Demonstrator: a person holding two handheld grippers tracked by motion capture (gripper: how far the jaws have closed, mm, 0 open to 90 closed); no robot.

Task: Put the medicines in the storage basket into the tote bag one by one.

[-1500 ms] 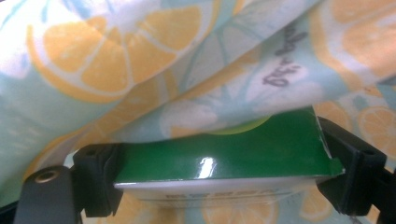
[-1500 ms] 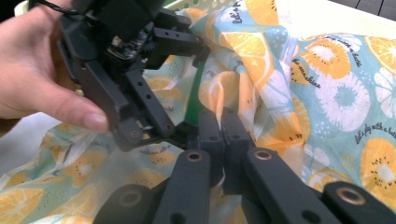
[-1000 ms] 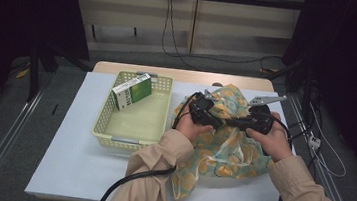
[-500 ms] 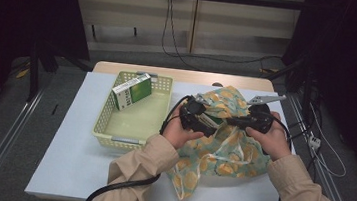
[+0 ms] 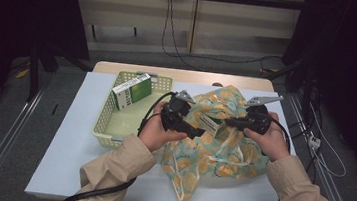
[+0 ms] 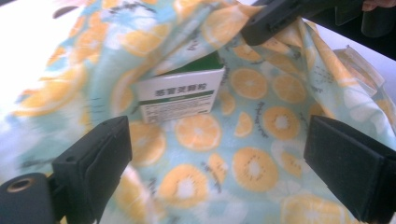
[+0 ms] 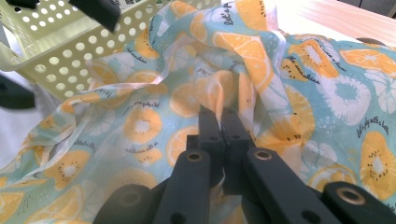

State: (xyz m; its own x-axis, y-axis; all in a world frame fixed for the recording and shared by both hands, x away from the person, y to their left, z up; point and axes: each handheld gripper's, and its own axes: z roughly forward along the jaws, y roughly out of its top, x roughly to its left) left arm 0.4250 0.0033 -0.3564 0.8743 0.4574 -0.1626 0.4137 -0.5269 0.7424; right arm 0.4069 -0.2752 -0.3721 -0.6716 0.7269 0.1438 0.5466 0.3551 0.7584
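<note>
Keep the right gripper (image 5: 228, 121) clamped on the fruit-print bag (image 5: 221, 150) so its mouth stays raised. The left gripper (image 5: 198, 132) stands wide and empty, its jaws having just been opening. The box (image 6: 180, 95) lies in the bag just ahead of them. Since the earlier frame, the left gripper has drawn back toward the basket (image 5: 106, 123).

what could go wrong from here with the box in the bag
1. The right gripper alone pinches the fruit-print bag; if the cloth slips, the mouth may fall shut over the green-and-white box.
2. The left gripper, its fingers just opened and empty, could snag the loose cloth.
</note>
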